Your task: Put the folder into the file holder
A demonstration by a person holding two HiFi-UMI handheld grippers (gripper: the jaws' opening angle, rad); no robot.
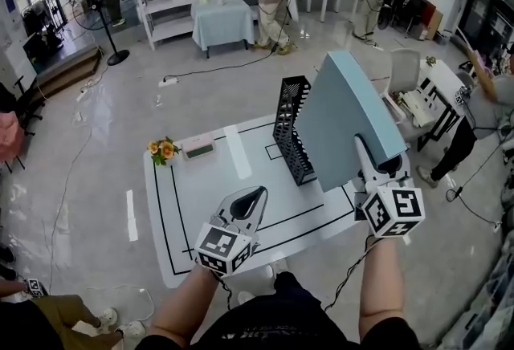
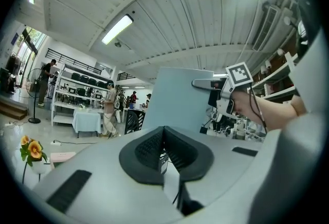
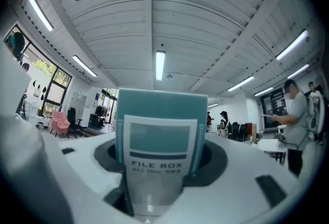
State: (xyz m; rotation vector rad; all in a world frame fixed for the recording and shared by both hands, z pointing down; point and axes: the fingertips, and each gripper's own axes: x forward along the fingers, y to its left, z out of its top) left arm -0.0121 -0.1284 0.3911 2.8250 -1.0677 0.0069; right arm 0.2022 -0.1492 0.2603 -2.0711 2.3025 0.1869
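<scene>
Above the right half of the white table, the right gripper carries the folder upright, its fingers spread wide and clamped on the narrow spine end. In the right gripper view the spine fills the gap between the jaws. That hold looks chosen so the broad faces hang free and run roughly in line with the long mesh walls of the black file holder, which stands on the table just left of the folder. It should let the folder slide in edge first without the gripper fouling the walls. The folder appears lifted clear of the table top and is not yet inside the holder. Its top leans a little away from the holder, so I judge it needs to be squared up before it goes in. The left gripper hovers near the front edge of the table with its fingers pressed together on nothing, probably kept out of the way, though it is close enough to steady the light holder if it shifts. The folder is a thick, box-like file in plain pale blue-green. Its spine carries a white label with a teal block and the print "FILE BOX". A small vase of flowers and a small pink item sit well apart at the table's far left.
</scene>
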